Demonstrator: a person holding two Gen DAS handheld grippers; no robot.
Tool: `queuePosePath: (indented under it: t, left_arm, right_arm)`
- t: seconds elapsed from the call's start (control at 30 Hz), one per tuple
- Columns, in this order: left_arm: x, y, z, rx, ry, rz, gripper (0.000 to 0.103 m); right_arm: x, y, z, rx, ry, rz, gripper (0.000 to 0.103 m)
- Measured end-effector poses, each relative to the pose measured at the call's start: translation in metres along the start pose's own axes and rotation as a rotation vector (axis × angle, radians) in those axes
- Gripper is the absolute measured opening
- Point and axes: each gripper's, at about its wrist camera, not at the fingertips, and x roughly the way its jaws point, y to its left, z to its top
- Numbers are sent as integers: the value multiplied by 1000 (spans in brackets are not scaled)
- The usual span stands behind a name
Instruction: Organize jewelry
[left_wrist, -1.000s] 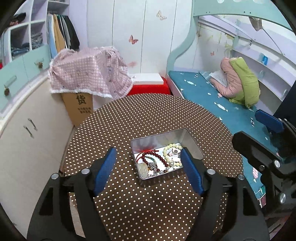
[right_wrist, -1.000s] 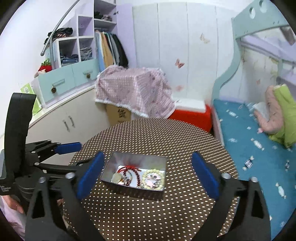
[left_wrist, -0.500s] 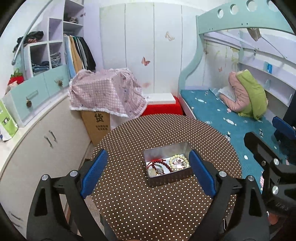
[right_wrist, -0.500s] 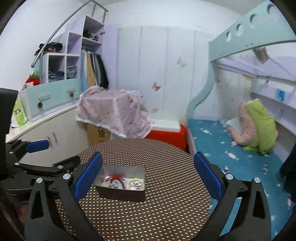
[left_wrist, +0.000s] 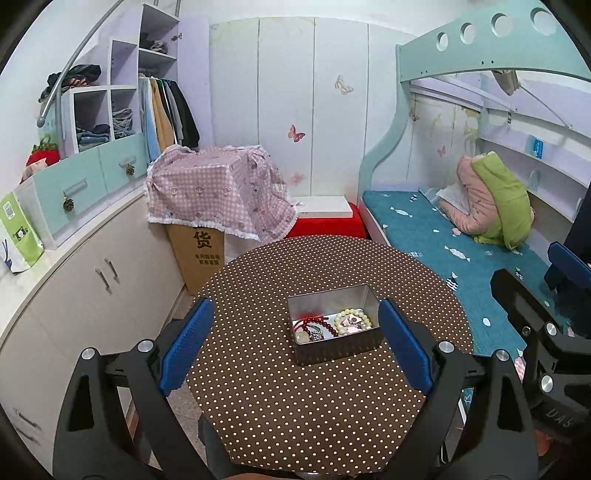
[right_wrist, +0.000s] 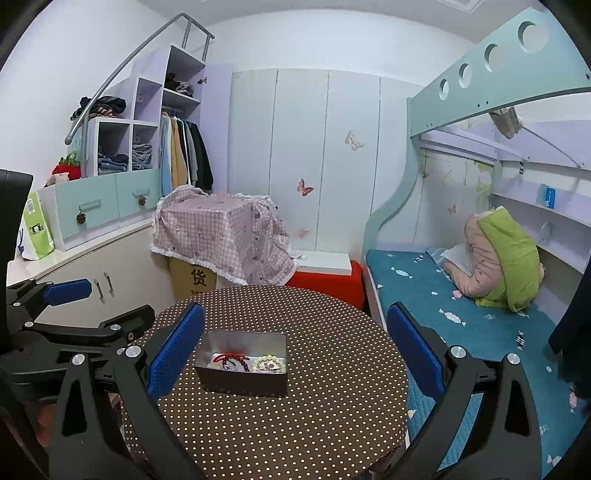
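Your left gripper (left_wrist: 295, 343) hangs above the near part of the round table (left_wrist: 295, 413), its blue-padded jaws spread wide and holding nothing; they have just been opening, with only dotted tablecloth showing between them. Your right gripper (right_wrist: 295, 347) stands just as wide over the same brown, white-dotted cloth, empty too, with the left tool's black frame at its left edge.

Just past the fingertips, the open metal tin (left_wrist: 334, 325) sits on the table, apart from both tools. Inside it lie a dark red bead bracelet (left_wrist: 320, 323) toward the left, a pale green bead bracelet (left_wrist: 352, 320) toward the right with a small pinkish piece inside its ring, and a few small items in the near left corner, too small to make out. In your right wrist view the tin (right_wrist: 243, 365) sits left of centre, close to the left blue pad.

Beyond the table, a cardboard box (left_wrist: 201, 254) stands under a pink checked cloth (left_wrist: 218, 192), with a red box topped in white (left_wrist: 325, 221) beside it. To the left runs a white cabinet (left_wrist: 96, 273) with teal drawers and hanging clothes above it. To the right, a bed with a teal cover (left_wrist: 443, 240) holds pink and green bedding (left_wrist: 491, 199). White wardrobe doors with butterfly stickers (left_wrist: 295, 133) close the back of the room.
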Motion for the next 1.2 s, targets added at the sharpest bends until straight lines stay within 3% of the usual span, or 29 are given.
queuePosePath:
  t: [1.2]
  left_arm:
    - [4, -1, 5, 8, 14, 15, 92]
  right_arm:
    - [-6, -1, -1, 4, -1, -36, 95]
